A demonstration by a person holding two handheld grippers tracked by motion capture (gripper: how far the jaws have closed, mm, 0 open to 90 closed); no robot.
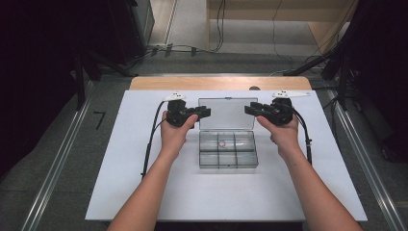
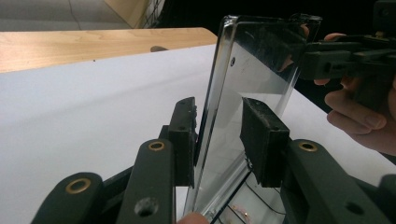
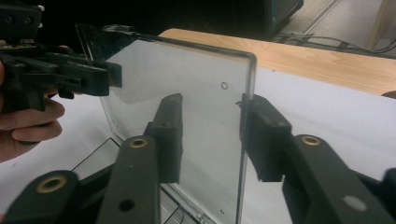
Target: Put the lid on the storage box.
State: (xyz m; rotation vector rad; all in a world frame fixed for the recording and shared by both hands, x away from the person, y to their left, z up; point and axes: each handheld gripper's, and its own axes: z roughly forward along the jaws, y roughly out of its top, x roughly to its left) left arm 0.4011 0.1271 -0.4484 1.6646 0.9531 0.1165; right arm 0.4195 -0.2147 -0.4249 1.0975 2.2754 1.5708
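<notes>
Clear plastic lid stood upright at frame centre, between your grippers. Left gripper and right gripper each straddled a side edge, jaws slack, not clamping.

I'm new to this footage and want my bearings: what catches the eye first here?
A clear compartment box sits mid-table on the white sheet, its lid standing open at the far side. The left gripper and right gripper flank the lid's side edges, each with the lid between its jaws, which look slightly apart from it. Something small and pinkish lies in one compartment.
</notes>
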